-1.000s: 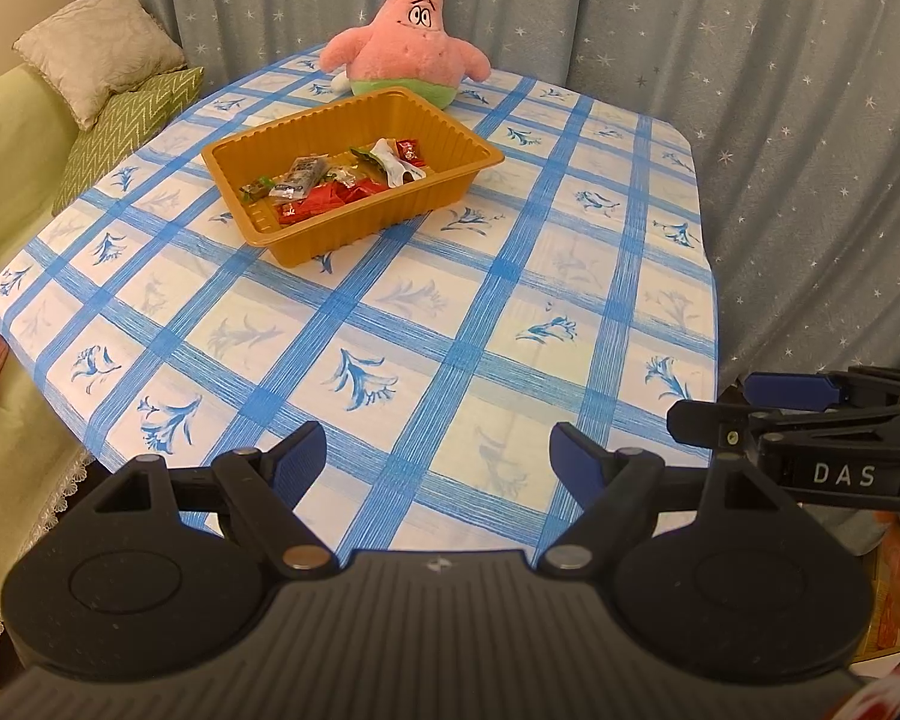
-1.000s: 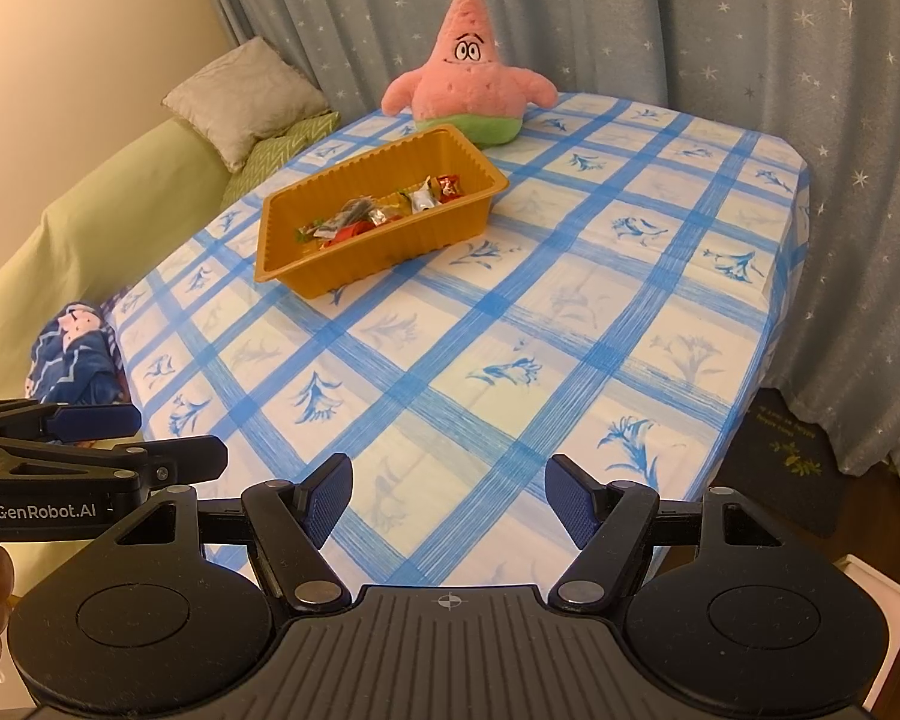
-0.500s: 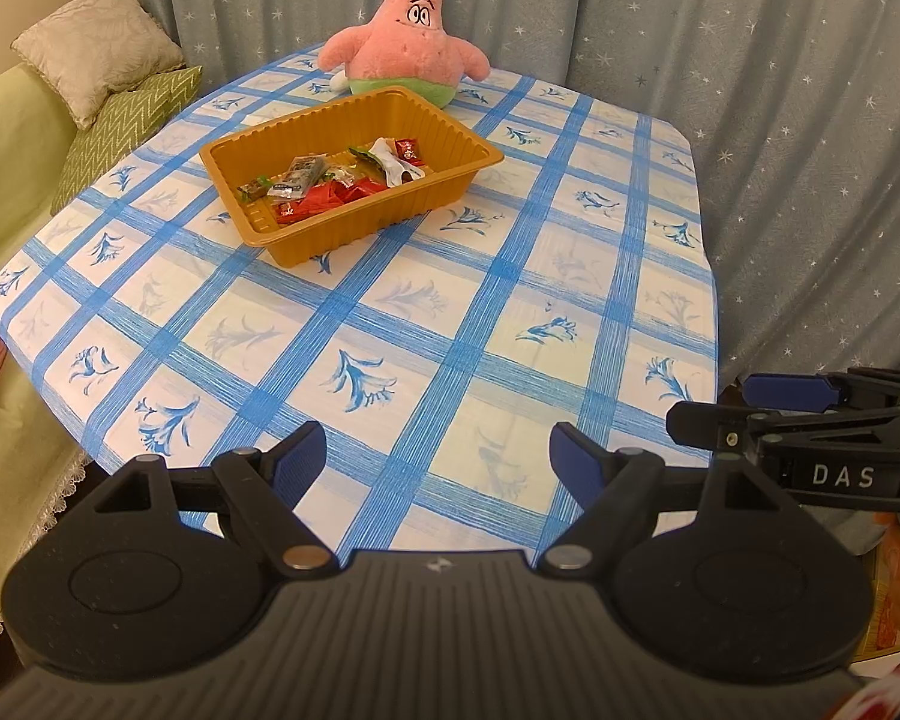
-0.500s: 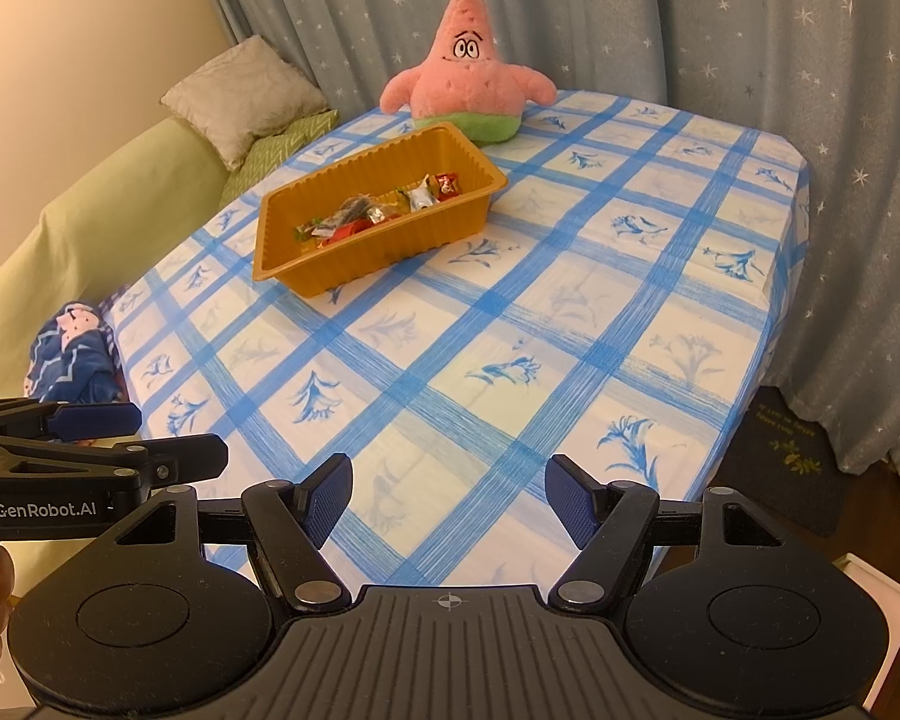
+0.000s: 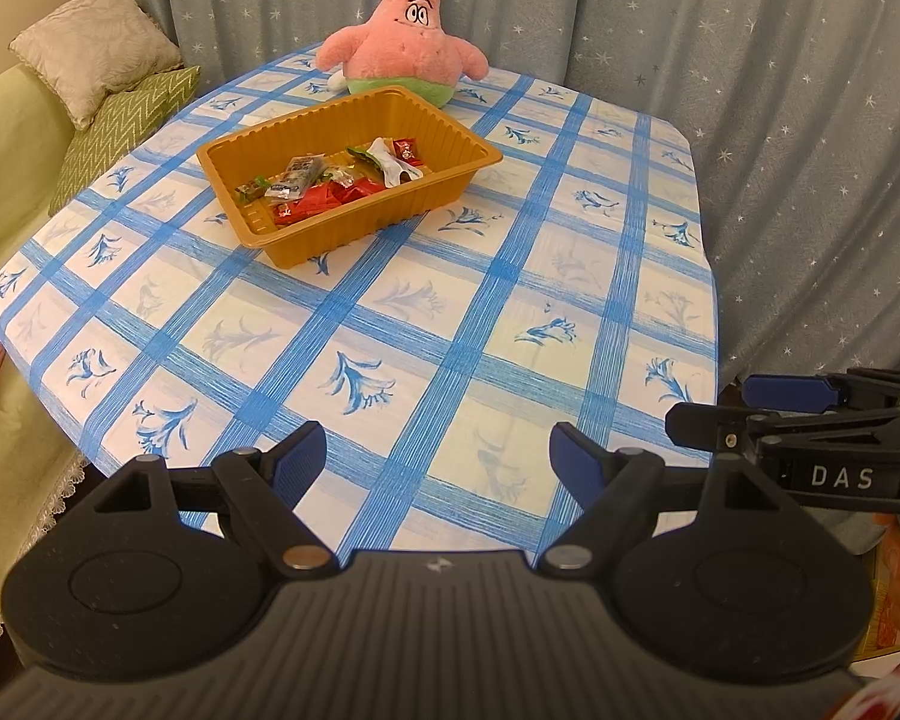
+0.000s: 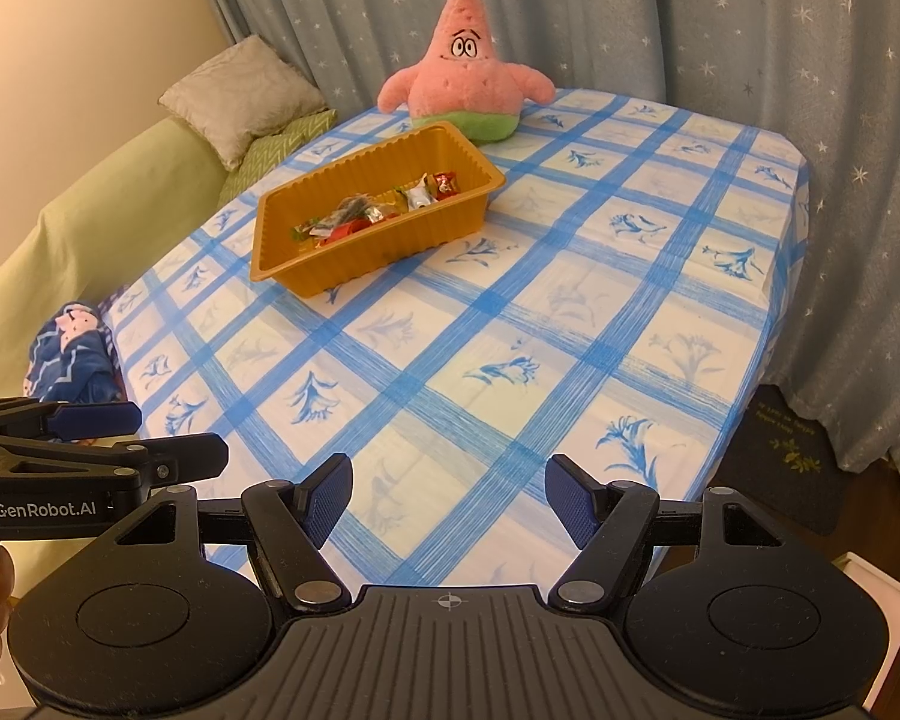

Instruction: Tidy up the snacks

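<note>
Nothing has moved since the earlier frames: both grippers hang where they were, at the near edge of the counter (image 5: 426, 312) with its blue-checked cloth. Nearest the cameras, the left gripper (image 5: 438, 462) has its jaws released and spread, with only cloth showing between them; the right gripper (image 6: 448, 501) is likewise released and grasping nothing. They sit side by side, each just visible at the edge of the other's view. Between them and the task's things lies a wide stretch of bare cloth. Beyond it, toward the far-left part of the counter, stands the orange tray (image 5: 384, 219), and the snacks (image 5: 330, 183) lie loose in a heap on its floor. From the left gripper the tray lies ahead and slightly left; from the right gripper it lies ahead and further left (image 6: 354, 252), so the left hand looks the nearer one. The tray's long axis runs diagonally, its near-left corner closest to the jaws, and the wrappers string out along that same line. Past the tray, just beside its far rim, sits a pink starfish plush (image 5: 405, 42), and behind it hangs the star-dotted curtain (image 5: 720, 60).
</note>
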`<state>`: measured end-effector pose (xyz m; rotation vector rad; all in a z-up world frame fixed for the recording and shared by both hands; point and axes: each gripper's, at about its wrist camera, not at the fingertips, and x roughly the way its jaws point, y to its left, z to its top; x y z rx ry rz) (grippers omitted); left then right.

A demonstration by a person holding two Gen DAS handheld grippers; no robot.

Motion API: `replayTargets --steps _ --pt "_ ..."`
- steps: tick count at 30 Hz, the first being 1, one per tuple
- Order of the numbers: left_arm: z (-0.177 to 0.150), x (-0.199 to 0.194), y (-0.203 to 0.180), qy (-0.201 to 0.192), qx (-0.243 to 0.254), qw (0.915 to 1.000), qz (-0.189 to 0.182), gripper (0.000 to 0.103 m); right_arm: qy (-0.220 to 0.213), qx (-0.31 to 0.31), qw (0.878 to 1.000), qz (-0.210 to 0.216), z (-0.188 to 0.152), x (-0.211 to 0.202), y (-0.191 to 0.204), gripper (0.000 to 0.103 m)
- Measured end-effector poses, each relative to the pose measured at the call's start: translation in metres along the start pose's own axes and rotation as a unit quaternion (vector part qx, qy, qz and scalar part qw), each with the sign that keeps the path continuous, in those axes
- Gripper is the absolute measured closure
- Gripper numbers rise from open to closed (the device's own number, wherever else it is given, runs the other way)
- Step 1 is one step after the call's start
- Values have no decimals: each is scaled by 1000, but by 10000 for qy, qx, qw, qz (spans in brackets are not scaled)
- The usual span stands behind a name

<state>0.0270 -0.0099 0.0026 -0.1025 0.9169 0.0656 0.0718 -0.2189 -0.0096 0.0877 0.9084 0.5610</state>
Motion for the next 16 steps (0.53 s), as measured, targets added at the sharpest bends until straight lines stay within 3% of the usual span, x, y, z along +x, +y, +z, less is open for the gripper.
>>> replayTargets --steps 16 --pt "1 0 1 5 1 10000 5 23 9 6 10000 -1 1 1 0 32"
